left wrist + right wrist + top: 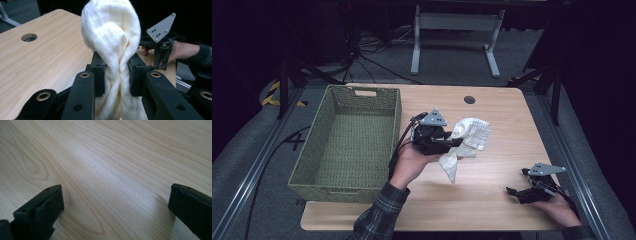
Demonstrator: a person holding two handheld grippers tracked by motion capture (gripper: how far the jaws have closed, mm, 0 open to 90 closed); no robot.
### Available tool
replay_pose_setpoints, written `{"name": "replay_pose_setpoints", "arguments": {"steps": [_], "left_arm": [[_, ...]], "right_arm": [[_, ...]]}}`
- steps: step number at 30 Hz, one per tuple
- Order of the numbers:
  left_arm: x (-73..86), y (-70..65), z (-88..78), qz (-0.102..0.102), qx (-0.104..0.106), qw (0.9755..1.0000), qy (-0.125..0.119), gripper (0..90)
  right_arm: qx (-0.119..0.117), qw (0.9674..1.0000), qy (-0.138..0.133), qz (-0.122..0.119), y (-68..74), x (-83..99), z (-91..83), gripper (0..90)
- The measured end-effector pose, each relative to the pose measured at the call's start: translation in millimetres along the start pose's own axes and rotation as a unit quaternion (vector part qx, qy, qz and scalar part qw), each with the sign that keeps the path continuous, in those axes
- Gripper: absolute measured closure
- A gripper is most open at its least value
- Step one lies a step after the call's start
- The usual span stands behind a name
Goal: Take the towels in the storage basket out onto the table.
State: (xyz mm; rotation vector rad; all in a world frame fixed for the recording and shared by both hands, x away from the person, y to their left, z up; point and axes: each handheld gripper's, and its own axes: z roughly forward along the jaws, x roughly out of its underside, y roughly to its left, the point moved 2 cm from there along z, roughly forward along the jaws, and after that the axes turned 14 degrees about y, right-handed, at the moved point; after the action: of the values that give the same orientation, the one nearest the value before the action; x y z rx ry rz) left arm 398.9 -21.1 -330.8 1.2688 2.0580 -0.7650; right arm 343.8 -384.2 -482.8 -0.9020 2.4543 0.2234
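Note:
A cream-white cloth [468, 141] hangs bunched above the middle of the wooden table [492, 115], with my left gripper [452, 142] shut on it. In the left gripper view the cloth [112, 40] is pinched between both pads, bulging above them and trailing below. My right gripper [515, 191] rests low at the table's front right corner, held in a hand. In the right gripper view its jaws stand wide apart over bare wood [112, 170], with nothing between them.
A green woven basket [312, 160] stands at the table's left side, with nothing in it, just left of my left hand. A round cable hole [469, 99] sits near the table's far edge. A white desk frame [457, 30] stands on the floor beyond.

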Motion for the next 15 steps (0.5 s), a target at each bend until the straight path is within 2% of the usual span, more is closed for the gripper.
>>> {"name": "replay_pose_setpoints", "arguments": {"steps": [8, 15], "left_arm": [[2.6, -8.8, 30.3, 0.014, 0.016, 0.9996, 0.017, 71.6], [6.7, -18.5, 57.8, 0.031, 0.035, 0.9981, 0.041, 71.6]], "right_arm": [[0.000, 1.0000, 0.000, 0.000, 0.0, 0.0, 0.0, 0.3], [0.000, 1.0000, -0.001, -0.001, -0.1, 0.0, 0.1, 0.3]]}}
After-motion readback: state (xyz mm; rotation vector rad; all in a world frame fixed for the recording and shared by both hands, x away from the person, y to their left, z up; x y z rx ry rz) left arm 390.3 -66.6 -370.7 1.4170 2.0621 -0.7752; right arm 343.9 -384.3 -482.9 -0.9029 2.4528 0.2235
